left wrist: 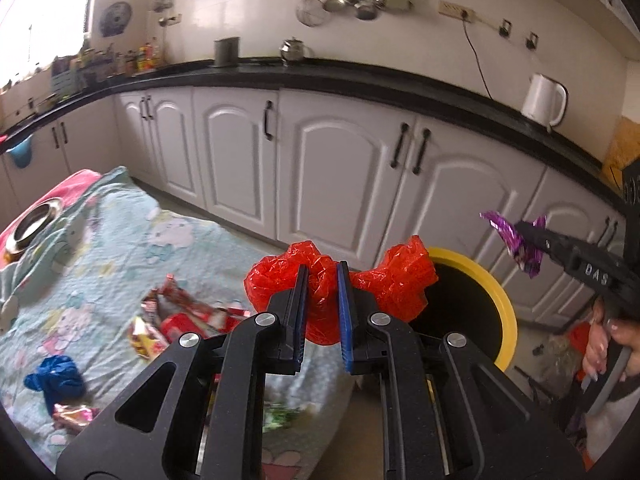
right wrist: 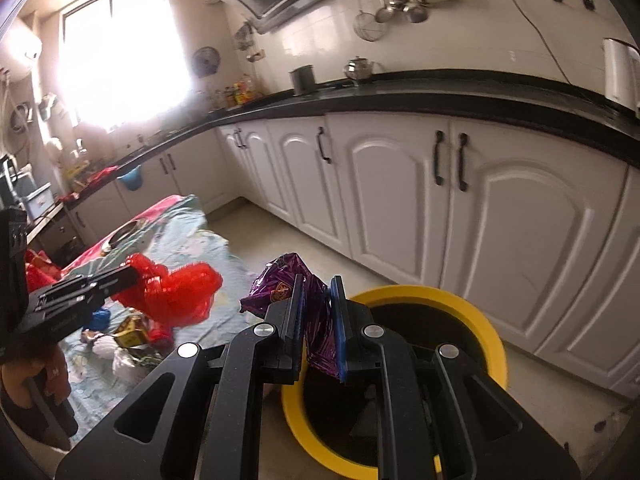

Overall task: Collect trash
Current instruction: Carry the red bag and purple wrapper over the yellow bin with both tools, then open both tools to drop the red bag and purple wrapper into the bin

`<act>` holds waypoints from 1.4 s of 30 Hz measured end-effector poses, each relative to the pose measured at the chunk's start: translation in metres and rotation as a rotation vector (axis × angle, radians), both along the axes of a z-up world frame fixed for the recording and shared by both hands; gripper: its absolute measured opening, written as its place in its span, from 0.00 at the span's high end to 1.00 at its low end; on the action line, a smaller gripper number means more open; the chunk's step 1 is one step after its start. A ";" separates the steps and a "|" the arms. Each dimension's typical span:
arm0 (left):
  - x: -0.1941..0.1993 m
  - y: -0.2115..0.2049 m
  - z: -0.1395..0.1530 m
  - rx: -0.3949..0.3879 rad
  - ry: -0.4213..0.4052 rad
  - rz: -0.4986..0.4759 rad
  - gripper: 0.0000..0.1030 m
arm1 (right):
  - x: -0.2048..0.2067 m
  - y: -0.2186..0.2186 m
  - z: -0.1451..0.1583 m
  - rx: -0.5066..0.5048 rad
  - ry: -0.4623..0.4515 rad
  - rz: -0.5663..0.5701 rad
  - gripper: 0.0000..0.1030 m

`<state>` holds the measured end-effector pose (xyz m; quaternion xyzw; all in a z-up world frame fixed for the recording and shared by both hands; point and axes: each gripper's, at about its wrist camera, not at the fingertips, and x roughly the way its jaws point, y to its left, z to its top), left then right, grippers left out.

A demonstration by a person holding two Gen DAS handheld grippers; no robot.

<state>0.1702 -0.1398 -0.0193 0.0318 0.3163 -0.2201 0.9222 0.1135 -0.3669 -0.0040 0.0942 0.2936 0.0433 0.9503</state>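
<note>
The left claw (left wrist: 322, 304) is clenched on a crumpled red plastic bag (left wrist: 340, 284), lifted clear of the cloth-covered surface (left wrist: 120, 248) and carried near the rim of the yellow-rimmed bin (left wrist: 502, 300), likely so it can drop straight in. The right claw (right wrist: 318, 320) grips a purple foil wrapper (right wrist: 280, 284) just above the bin's dark mouth, nearer to release. More wrappers (left wrist: 180, 320) and a blue bag (left wrist: 56, 376) lie on the cloth, waiting their turn

Daylight floods in from the window (right wrist: 116, 56) at upper left — blown out to white glare, hazing nearby walls. Fisheye bends the counter (left wrist: 320, 76); corners go black, and edges smear slightly.
</note>
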 end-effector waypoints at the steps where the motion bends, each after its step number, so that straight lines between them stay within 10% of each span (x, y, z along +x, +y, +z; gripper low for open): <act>1: 0.001 -0.004 -0.003 0.009 0.006 -0.008 0.92 | -0.001 -0.002 -0.001 -0.003 0.004 -0.008 0.88; 36: 0.014 -0.114 -0.089 0.132 0.175 -0.218 0.88 | 0.019 -0.058 -0.079 0.085 0.221 -0.128 0.83; 42: 0.016 -0.111 -0.089 0.112 0.188 -0.202 0.68 | 0.018 -0.064 -0.082 0.088 0.221 -0.153 0.75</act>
